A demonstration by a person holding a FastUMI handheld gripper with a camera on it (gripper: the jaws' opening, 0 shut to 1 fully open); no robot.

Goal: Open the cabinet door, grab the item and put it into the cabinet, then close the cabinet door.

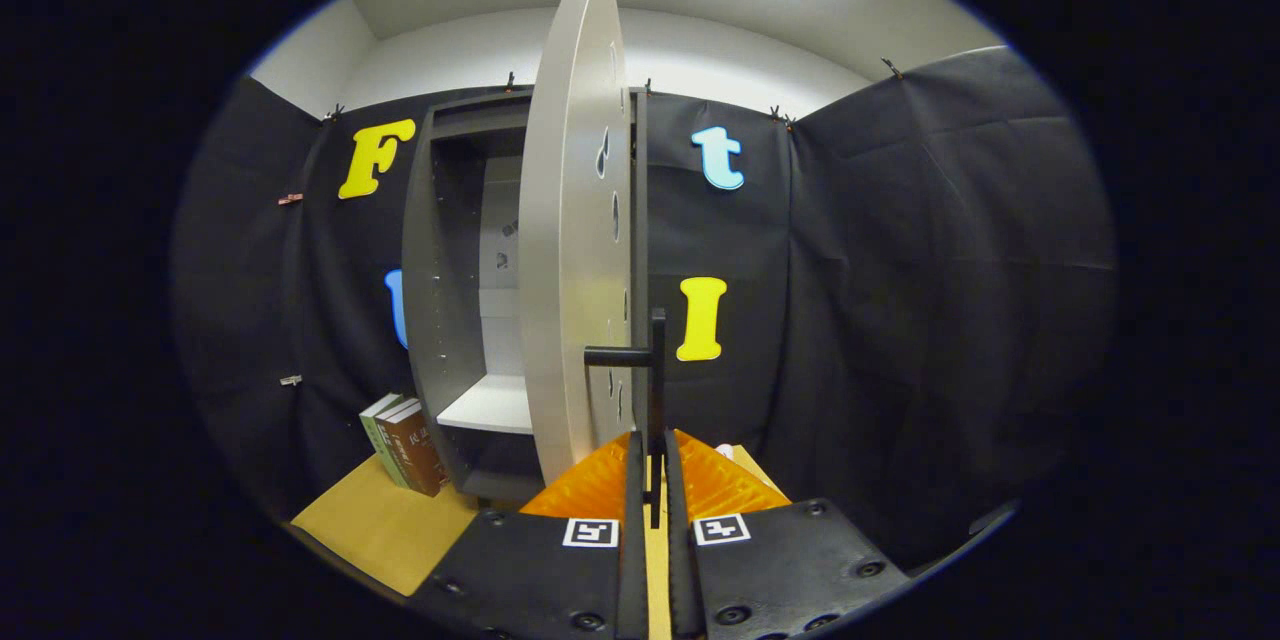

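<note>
Clamping the dark bar handle (pixel 655 390) of the cabinet door (pixel 570 220), the gripper (pixel 652 480) has its two fingers drawn close together, one on each side of the handle's upright bar, with only that thin bar between them. The handle stands off the door on a short horizontal stub that meets the door's face partway up. The door is pale grey and swung wide open, seen nearly edge-on, so that it rises straight ahead of the fingers; small dark holes run down its inner face. To the left of the door the grey cabinet (pixel 425 300) stands open against the far black cloth wall, its dark side panel dotted with shelf-pin holes and a white shelf (pixel 490 405) showing low inside. The items to be stored, a small row of upright books (pixel 405 442) with green and brown spines, stand on the worktop (pixel 370 525) just beside the cabinet's left side, leaning slightly toward it and well left of the gripper. The worktop is covered in a tan, yellowish sheet that runs from under the books toward the near side and shows again between the fingers.
</note>
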